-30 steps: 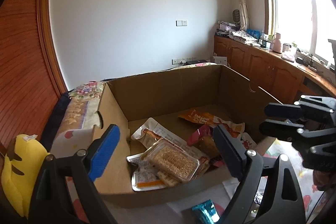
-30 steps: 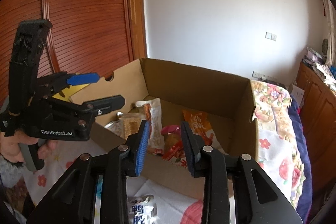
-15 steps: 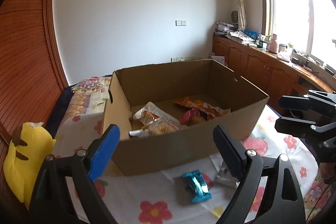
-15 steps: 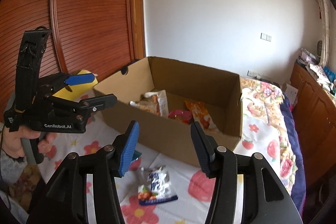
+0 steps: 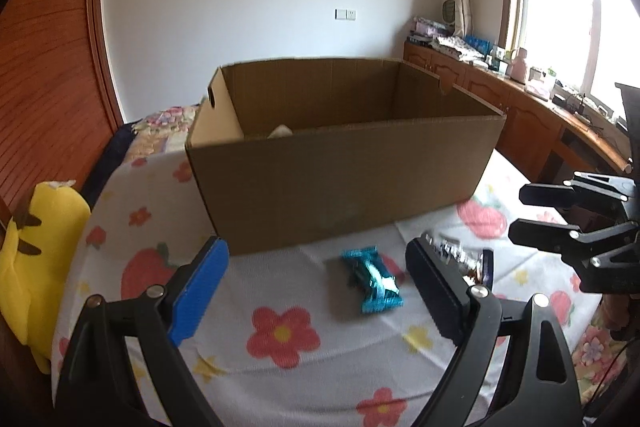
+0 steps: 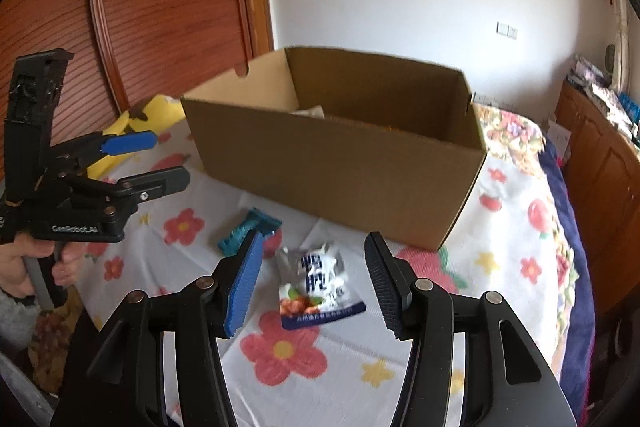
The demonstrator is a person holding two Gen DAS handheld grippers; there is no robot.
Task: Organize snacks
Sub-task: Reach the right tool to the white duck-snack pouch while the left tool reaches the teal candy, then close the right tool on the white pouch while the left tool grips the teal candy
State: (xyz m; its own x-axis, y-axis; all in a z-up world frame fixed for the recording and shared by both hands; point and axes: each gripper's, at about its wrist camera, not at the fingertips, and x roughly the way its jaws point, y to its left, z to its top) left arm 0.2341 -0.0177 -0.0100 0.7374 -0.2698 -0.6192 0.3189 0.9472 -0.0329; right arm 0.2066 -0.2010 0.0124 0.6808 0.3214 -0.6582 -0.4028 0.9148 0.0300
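An open cardboard box (image 5: 344, 163) (image 6: 340, 167) stands on a flowered cloth, and its front wall hides most of the snacks inside. In front of it lie a teal snack packet (image 5: 374, 285) (image 6: 248, 229) and a white-and-silver pouch (image 6: 318, 283) (image 5: 460, 259). My left gripper (image 5: 318, 291) (image 6: 160, 163) is open wide above the cloth, with the teal packet lying between and beyond its fingers, untouched. My right gripper (image 6: 314, 283) (image 5: 520, 211) is open and holds nothing. The pouch lies on the cloth in the gap between its fingers.
A yellow plush toy (image 5: 36, 247) (image 6: 156, 111) lies at the left edge of the bed. Wooden cabinets (image 5: 520, 115) with clutter run under the window on the right. A wooden sliding door (image 6: 160, 7) stands behind. A person's hand (image 6: 24, 263) grips the left tool.
Both grippers have pulled back from over the box and sunk toward the cloth. The box front now hides its contents. The right jaws have widened from nearly shut.
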